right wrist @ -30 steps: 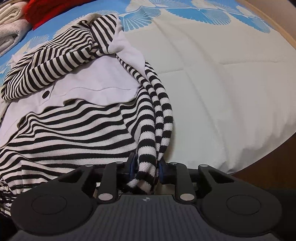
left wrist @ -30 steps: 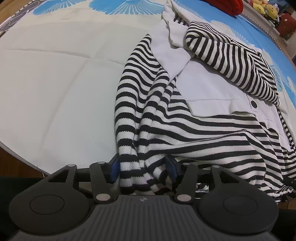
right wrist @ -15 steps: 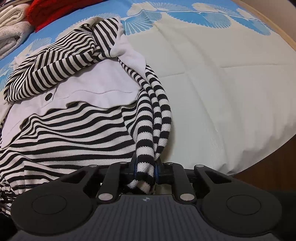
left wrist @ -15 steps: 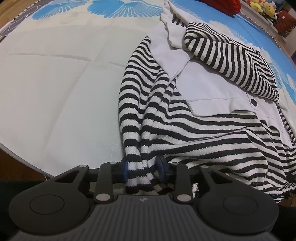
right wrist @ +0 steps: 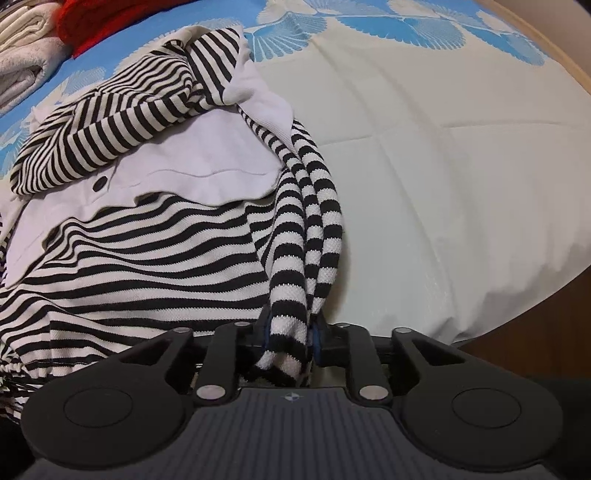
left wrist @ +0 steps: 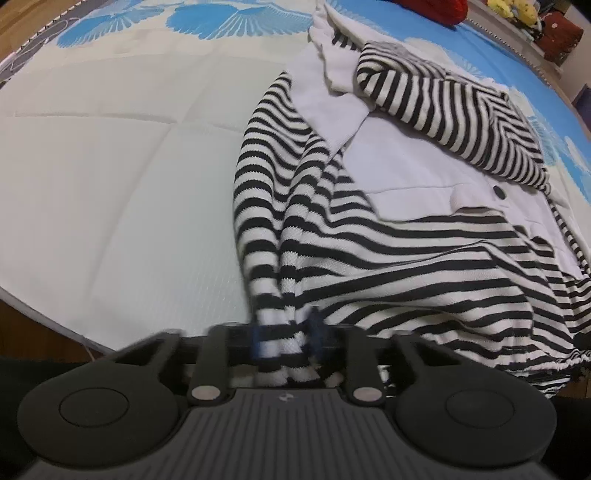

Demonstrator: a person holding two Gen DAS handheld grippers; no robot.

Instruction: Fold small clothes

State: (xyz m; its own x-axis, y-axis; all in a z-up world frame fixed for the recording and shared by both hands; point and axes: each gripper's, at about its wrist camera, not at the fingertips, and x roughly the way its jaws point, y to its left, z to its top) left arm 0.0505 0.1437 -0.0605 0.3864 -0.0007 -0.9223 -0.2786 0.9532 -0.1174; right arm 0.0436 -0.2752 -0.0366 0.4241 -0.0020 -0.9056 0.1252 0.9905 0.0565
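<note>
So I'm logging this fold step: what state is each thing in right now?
Black-and-white striped knit top: spread out, rumpled, unfolded.
Left gripper: jaws closing on the top's bunched hem corner.
Right gripper: clamped on the other hem corner.
Dark round button: fastened on the white placket.

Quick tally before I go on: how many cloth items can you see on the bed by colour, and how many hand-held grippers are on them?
Black-and-white striped garment: 1
Red cloth at the far edge: 1
Folded white or cream cloth pile, separate pieces hard to tell: 1
Hand-held grippers, left hand-held gripper closing on the striped fabric and right hand-held gripper clamped on it: 2
Total: 5
</note>
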